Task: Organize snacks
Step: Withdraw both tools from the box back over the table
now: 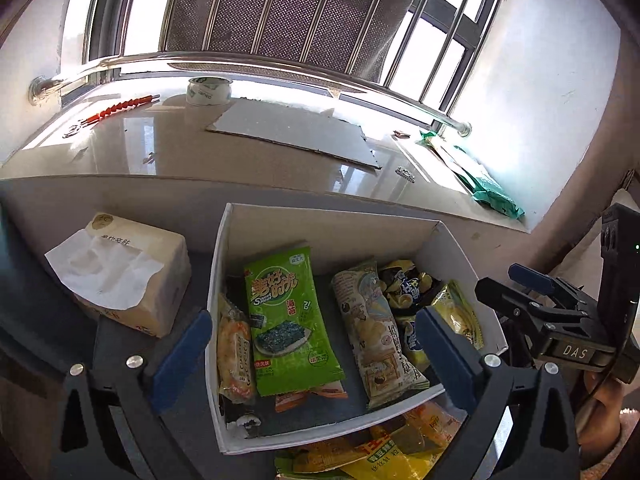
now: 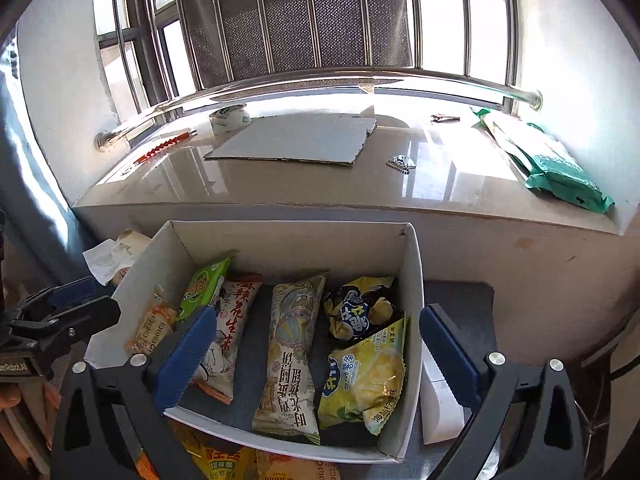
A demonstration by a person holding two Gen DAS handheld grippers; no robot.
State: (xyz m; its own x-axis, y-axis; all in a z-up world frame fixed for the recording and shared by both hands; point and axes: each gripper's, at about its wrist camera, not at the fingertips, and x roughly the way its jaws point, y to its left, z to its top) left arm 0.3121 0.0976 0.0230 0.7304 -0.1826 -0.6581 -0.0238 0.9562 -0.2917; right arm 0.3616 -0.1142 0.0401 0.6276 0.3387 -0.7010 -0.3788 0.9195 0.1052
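A white cardboard box (image 1: 224,280) (image 2: 414,280) holds several snack packs: a green seaweed pack (image 1: 290,320), a long pale pack (image 1: 376,332) (image 2: 290,352), a yellow chip bag (image 2: 364,380) and a dark crumpled bag (image 2: 356,312). More yellow and orange packs (image 1: 380,452) (image 2: 224,460) lie in front of the box. My left gripper (image 1: 312,356) is open and empty above the box's near side. My right gripper (image 2: 316,356) is open and empty over the box. Each gripper shows at the edge of the other's view, the right (image 1: 536,300) and the left (image 2: 68,312).
A tissue pack (image 1: 128,276) sits left of the box. A white carton (image 2: 438,400) stands right of it. The stone sill behind carries cardboard (image 2: 296,140), a tape roll (image 1: 209,90), a red-handled tool (image 1: 120,108) and a green bag (image 2: 556,168).
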